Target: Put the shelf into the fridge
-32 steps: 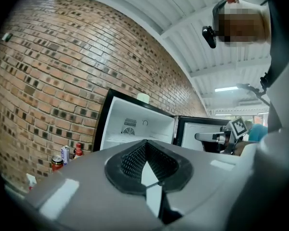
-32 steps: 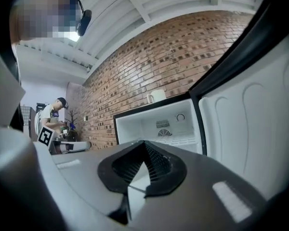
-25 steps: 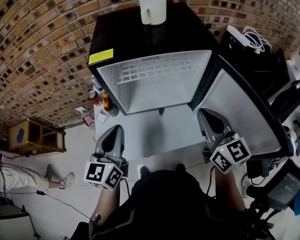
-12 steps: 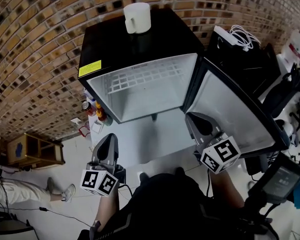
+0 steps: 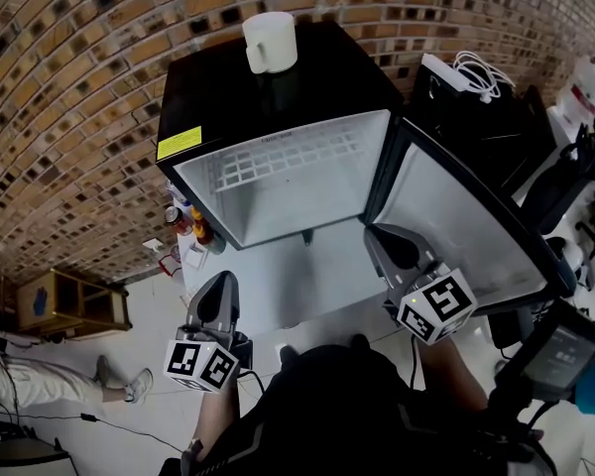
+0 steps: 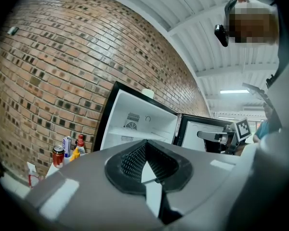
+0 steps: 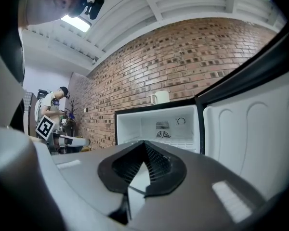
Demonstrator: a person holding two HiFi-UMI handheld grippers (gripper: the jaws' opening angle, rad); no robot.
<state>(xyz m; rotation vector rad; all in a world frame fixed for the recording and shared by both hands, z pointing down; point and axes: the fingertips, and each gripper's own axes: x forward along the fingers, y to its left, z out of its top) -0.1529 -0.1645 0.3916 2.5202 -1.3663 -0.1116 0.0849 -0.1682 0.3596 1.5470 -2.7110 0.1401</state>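
The black mini fridge (image 5: 278, 77) stands open on a white table (image 5: 297, 276), its door (image 5: 456, 226) swung out to the right. A white wire shelf (image 5: 278, 157) lies level high in the white cavity, also seen in the left gripper view (image 6: 135, 134) and the right gripper view (image 7: 183, 139). My left gripper (image 5: 221, 278) hovers before the fridge's left front, shut and empty (image 6: 145, 146). My right gripper (image 5: 375, 234) is near the door hinge, shut too, with nothing held (image 7: 144, 146). Both point level at the opening.
A white mug (image 5: 270, 41) sits on the fridge top. Bottles and a can (image 5: 190, 226) stand on the table left of the fridge. Black cases with cables (image 5: 476, 77) crowd the right. A wooden crate (image 5: 69, 300) and a seated person's legs (image 5: 40, 365) are lower left.
The head view has shifted a little, so the fridge sits further left in the picture. Both grippers stay shut and empty in front of the opening.
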